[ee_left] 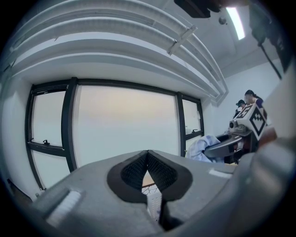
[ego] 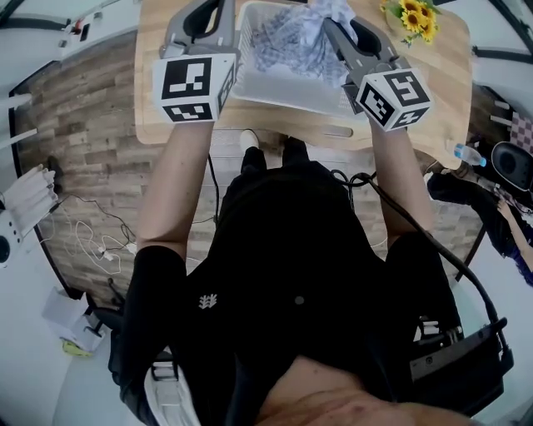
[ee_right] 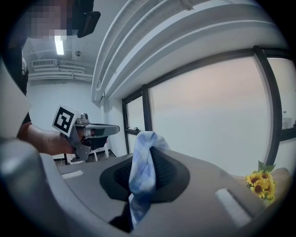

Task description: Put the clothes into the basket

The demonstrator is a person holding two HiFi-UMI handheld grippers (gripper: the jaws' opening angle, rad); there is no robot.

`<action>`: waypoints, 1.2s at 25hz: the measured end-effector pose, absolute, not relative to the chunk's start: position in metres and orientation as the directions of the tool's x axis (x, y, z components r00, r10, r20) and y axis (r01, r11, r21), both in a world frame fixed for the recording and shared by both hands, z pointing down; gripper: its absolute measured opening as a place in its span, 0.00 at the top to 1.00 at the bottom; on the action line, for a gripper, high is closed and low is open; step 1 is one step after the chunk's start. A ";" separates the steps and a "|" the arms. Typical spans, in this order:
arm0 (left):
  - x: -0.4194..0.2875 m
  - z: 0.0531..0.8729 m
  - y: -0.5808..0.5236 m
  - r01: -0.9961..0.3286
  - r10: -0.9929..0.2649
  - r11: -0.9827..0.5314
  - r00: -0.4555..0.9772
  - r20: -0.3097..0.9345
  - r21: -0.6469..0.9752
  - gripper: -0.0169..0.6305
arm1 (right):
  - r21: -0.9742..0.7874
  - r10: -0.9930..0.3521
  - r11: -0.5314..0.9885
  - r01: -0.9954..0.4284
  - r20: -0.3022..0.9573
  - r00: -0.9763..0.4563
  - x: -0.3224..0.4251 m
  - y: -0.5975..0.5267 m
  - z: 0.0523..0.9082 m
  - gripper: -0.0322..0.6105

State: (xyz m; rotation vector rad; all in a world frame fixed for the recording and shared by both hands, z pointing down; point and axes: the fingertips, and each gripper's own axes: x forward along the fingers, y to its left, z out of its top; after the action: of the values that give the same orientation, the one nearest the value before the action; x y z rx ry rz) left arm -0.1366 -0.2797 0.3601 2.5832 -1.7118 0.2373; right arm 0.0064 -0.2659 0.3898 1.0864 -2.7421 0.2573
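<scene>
The basket [ego: 283,98] is sitting midway between the left and right edges of the desk [ego: 450,75], with the clothes [ego: 291,42] lying in it. The sunflowers [ego: 414,18] are standing near the desk's far right corner, right of the basket.

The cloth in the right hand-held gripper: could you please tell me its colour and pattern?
The cloth is pale blue checked, best seen in the right gripper view.

Bright, even daylight thru windows [ee_left: 120,125], ceiling strip light [ee_left: 236,21] glaring; fisheye warp w/ dark vignette at edges.
</scene>
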 end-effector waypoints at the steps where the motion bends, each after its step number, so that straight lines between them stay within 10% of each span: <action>1: -0.136 0.362 -0.279 -0.918 -0.912 -0.393 0.382 0.150 -0.053 0.98 | -0.095 -0.654 0.720 -0.687 0.238 -0.718 0.006 -0.265 0.393 0.89; 20: -0.115 0.366 -0.279 -0.891 -0.888 -0.446 0.428 0.170 -0.084 0.98 | -0.127 -0.628 0.705 -0.698 0.346 -0.697 0.009 -0.261 0.431 0.87; 30: -0.109 0.352 -0.292 -0.893 -0.890 -0.444 0.429 0.151 -0.077 0.98 | -0.105 -0.643 0.706 -0.701 0.321 -0.696 0.016 -0.275 0.408 0.66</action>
State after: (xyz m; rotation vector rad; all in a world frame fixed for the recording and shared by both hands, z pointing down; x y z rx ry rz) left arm -0.1087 -0.2916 0.3515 2.6437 -1.6490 0.2655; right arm 0.0156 -0.2755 0.4085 1.0666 -2.6543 0.3202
